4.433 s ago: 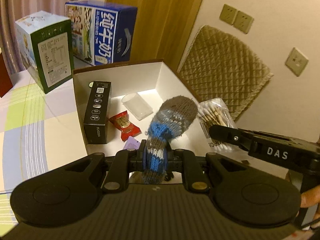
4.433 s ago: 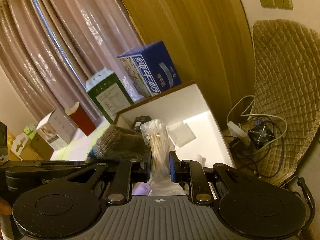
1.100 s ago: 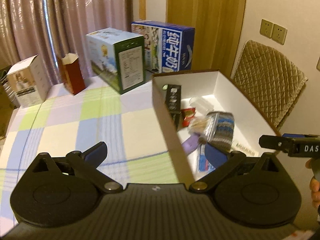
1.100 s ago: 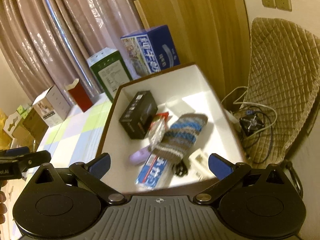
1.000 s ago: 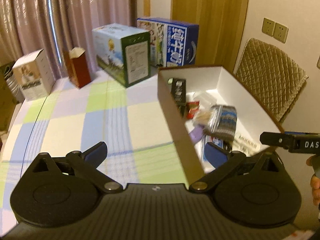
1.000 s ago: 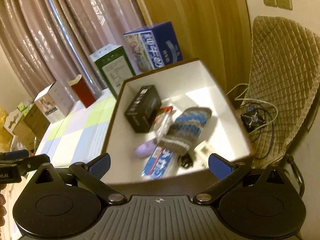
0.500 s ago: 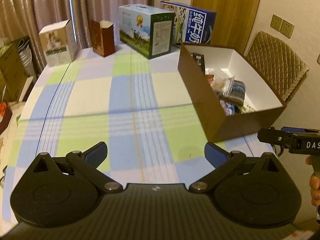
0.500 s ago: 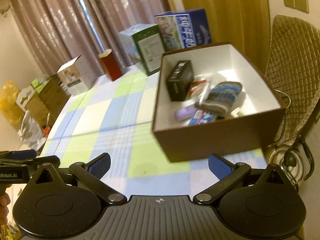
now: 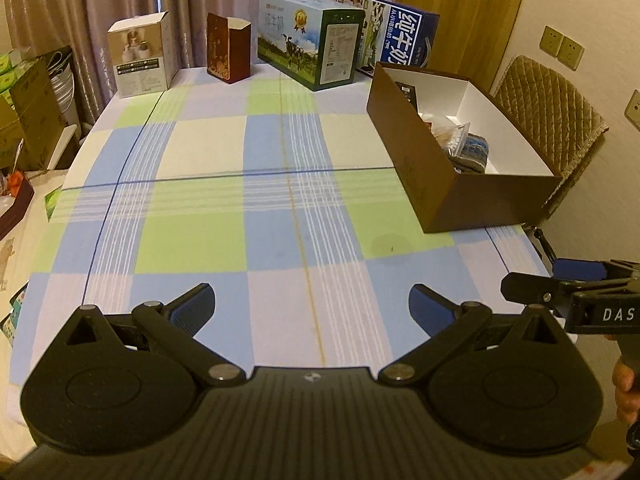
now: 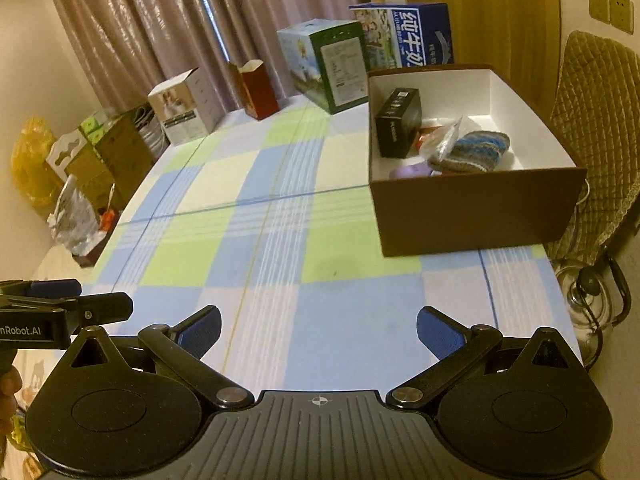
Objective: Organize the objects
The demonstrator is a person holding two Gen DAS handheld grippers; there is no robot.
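Observation:
A brown box with a white inside (image 9: 452, 192) (image 10: 472, 216) stands at the table's right side. In it lie a striped knitted sock (image 10: 476, 152) (image 9: 472, 152), a clear bag of cotton swabs (image 10: 444, 138), a black carton (image 10: 400, 122), a red packet and a purple item (image 10: 410, 170). My left gripper (image 9: 312, 308) is open and empty above the near table edge. My right gripper (image 10: 318, 330) is open and empty, also near the front edge. Each gripper shows at the side of the other's view.
A checked cloth (image 9: 240, 200) covers the table. At the back stand a white carton (image 9: 140, 58), a dark red box (image 9: 228, 48), a green milk case (image 9: 310, 36) and a blue milk case (image 9: 394, 32). A quilted chair (image 9: 552, 108) is right of the box. Clutter lies left of the table.
Both grippers let go of the sock and the swab bag into the box, opened, and pulled back and up from the box to the table's near edge.

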